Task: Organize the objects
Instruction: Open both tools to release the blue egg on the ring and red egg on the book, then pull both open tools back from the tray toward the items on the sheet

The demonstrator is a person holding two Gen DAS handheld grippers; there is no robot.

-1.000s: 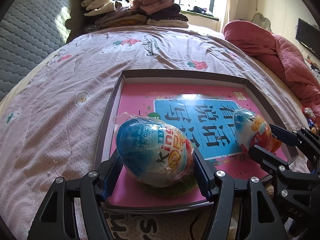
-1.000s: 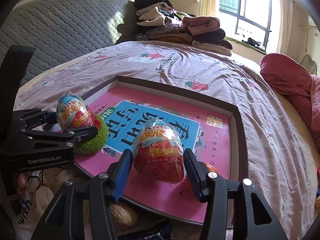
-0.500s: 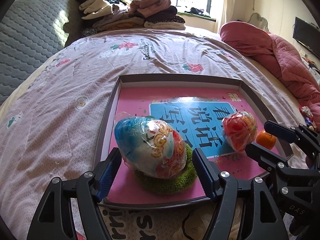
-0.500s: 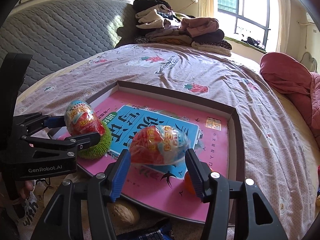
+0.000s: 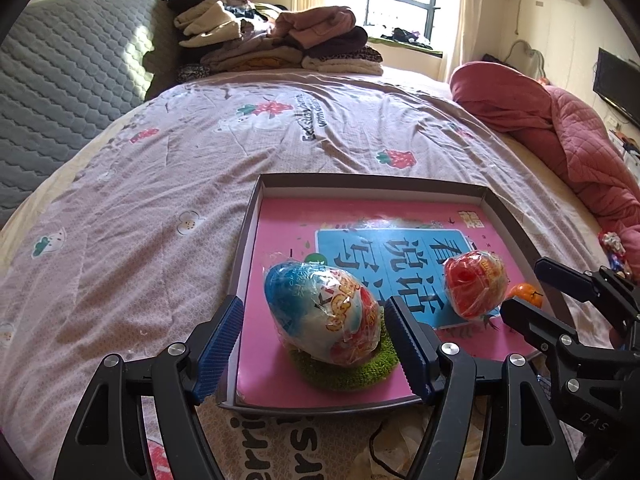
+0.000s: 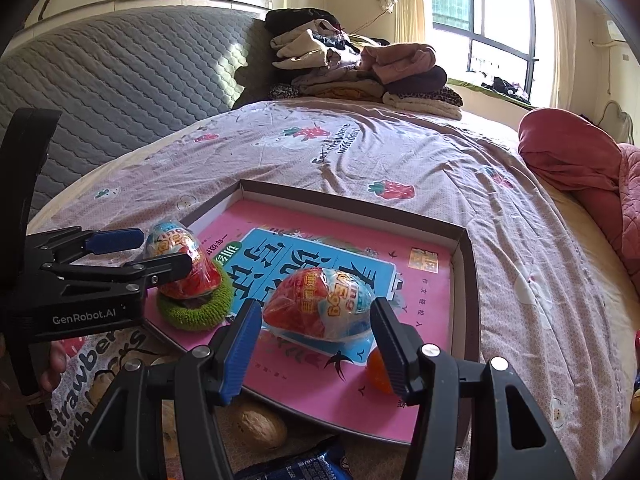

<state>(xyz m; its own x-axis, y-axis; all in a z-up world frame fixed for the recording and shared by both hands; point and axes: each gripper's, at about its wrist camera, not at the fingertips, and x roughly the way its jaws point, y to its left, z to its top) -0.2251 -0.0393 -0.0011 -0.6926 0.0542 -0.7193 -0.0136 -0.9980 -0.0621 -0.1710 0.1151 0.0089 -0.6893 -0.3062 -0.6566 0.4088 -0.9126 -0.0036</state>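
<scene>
Clutter nearest the cameras first: walnut [image 6: 258, 426] and blue snack packet [image 6: 296, 468] lying on the bedspread [image 5: 120, 220], just outside the near rim of the shallow tray [image 5: 380, 184]. Not sorted yet, by the look of it.

Left gripper [image 5: 312, 328] next, jaws spread wide around the blue-and-white toy egg [image 5: 320, 316] with a clear gap on the left pad side. No squeeze there. Egg tilted and resting on the green crocheted ring [image 5: 348, 372], inside the tray's near left corner. Looks delivered.

Right gripper [image 6: 314, 312] also parted, straddling the red toy egg [image 6: 316, 304]. Pads very close to the wrapper but apparently not clamping. Egg lying on its side, flat on the pink book [image 5: 288, 232] lining the tray, with no ring under it. Small tangerine [image 6: 378, 368] just beside it, partly hidden behind the right finger.

So roughly: two eggs and a tangerine in, walnut and packet left to go. Just a guess from how things lie. Hard to say if that's everything, since both views cut off the near edge.

Further back, only bare bedspread, then a rumpled red quilt [image 5: 560, 120] and a stack of folded clothes [image 5: 272, 44] by the window.
</scene>
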